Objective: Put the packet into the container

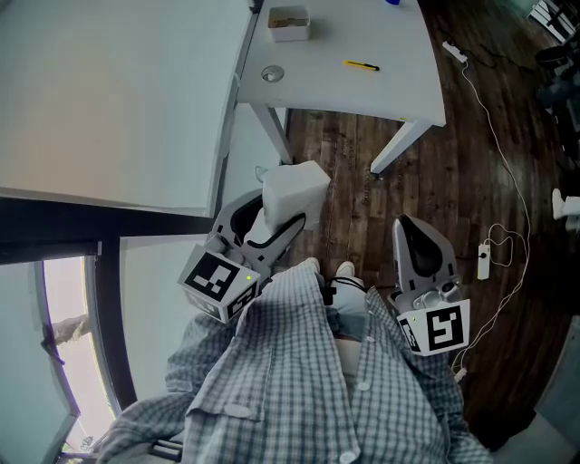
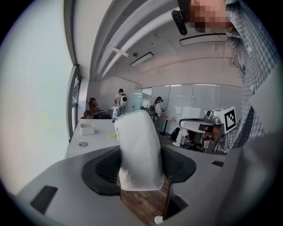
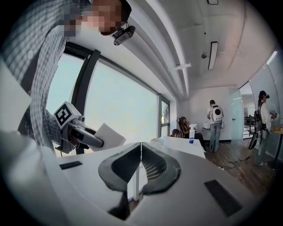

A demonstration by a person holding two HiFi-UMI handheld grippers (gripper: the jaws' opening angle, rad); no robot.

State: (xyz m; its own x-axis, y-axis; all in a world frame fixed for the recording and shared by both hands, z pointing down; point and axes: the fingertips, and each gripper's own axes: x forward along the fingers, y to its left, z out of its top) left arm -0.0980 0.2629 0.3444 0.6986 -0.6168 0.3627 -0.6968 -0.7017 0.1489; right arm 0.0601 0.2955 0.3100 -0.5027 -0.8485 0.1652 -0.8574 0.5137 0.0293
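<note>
Wht packet [image 1: 292,192], white desk [image 1: 381,91], dk-brown plank floor [image 1: 435,199], shirt [image 1: 290,381] grey-blue (checked).

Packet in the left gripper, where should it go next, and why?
Probably carry the packet forward. The left gripper grips it, but the white container sits on the table ahead, well away from it.

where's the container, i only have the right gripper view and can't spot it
observer: head view shows the container on the white table ahead, near its left edge.
operator: is the packet seated well in the left gripper
observer: left gripper view shows it roughly upright, with the jaws pressed on its lower half.
operator: anything beside the container
observer: a thin yellow tool lies to its right, apart from it.
</note>
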